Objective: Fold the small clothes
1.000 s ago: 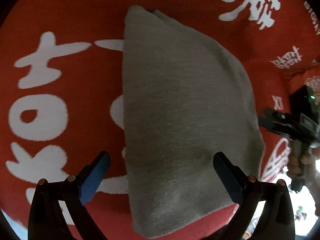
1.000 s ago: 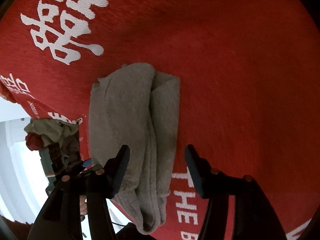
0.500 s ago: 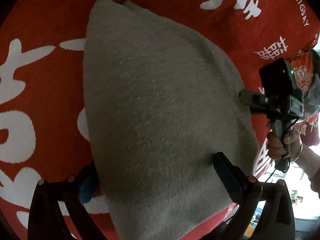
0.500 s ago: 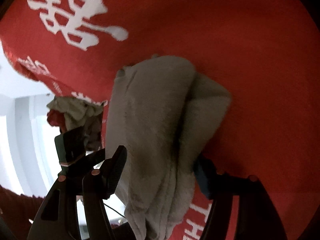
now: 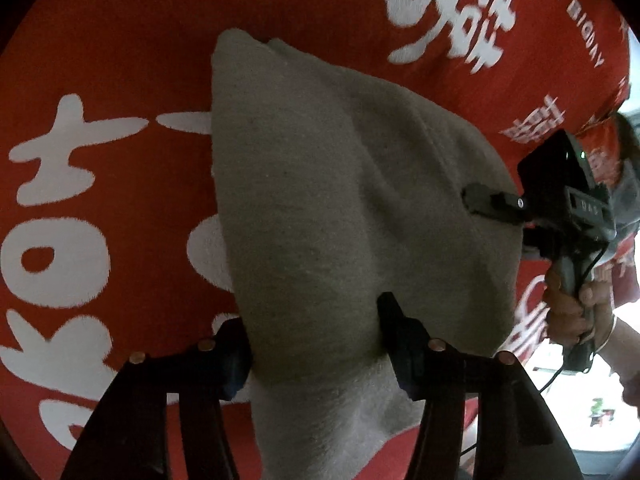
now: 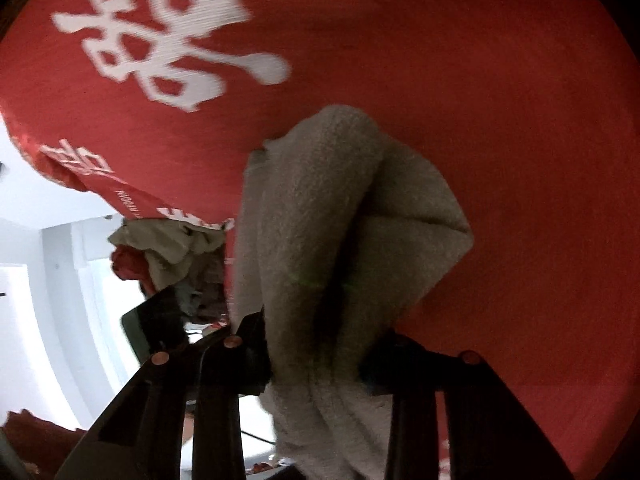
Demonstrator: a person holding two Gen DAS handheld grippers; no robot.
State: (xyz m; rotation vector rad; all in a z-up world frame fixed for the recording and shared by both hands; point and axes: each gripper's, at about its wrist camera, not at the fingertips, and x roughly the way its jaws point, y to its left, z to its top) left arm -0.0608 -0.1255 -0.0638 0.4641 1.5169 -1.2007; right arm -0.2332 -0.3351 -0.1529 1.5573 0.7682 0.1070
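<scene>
Red cloth (image 5: pixel 120 60); left claw (image 5: pixel 316 340), right claw (image 6: pixel 316 356) just closed, pinching grey garment (image 5: pixel 320 200).

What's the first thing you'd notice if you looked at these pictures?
A fluffy grey cloth sits in the middle, pinched at its near end by the left gripper and at its side by the right gripper, whose jaws have just been closing on it. Under it spreads a bright red cloth with big white characters.

red cloth w/ white lettering (image 5: pixel 120 60) carries grey folded garment (image 5: pixel 320 200).
</scene>
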